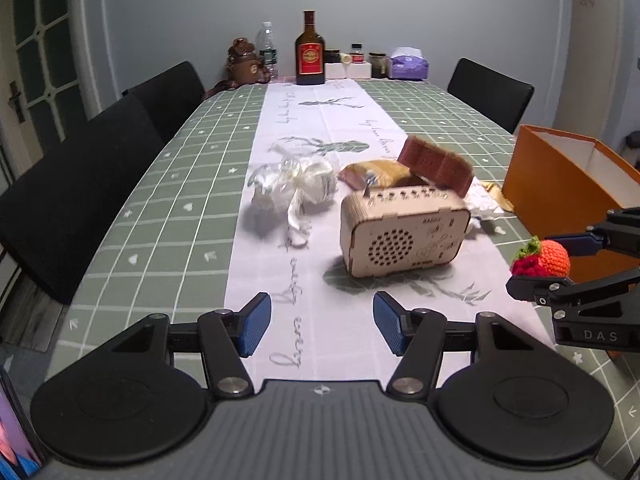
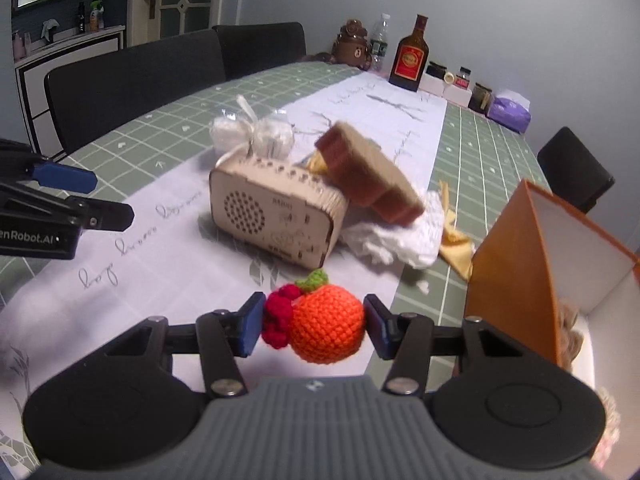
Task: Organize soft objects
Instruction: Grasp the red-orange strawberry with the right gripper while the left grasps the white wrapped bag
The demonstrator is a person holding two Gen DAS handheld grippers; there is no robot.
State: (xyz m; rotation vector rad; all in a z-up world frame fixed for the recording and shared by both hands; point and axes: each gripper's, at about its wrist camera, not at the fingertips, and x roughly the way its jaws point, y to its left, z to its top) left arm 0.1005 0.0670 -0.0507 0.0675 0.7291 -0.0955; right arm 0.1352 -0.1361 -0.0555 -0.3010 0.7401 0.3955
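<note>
My right gripper (image 2: 314, 322) is shut on a crocheted orange with red berries and a green leaf (image 2: 326, 322), held a little above the table. The left wrist view shows that crocheted orange (image 1: 554, 258) at the right edge, in the right gripper (image 1: 546, 264). My left gripper (image 1: 322, 320) is open over the white runner with nothing between its pads; it also shows at the left as the left gripper (image 2: 108, 198). An open orange box (image 2: 512, 264) stands just right of the held toy, with something beige and fuzzy (image 2: 568, 332) inside.
Mid-table lie a wooden radio-shaped box (image 1: 400, 232), a brown ribbed pad (image 1: 436, 164) leaning on it, a clear-wrapped white bundle (image 1: 292, 184), a white crumpled cloth (image 2: 396, 240) and a yellow cloth (image 2: 456, 248). Bottles and jars (image 1: 310, 52) line the far end. Black chairs (image 1: 80, 184) flank the table.
</note>
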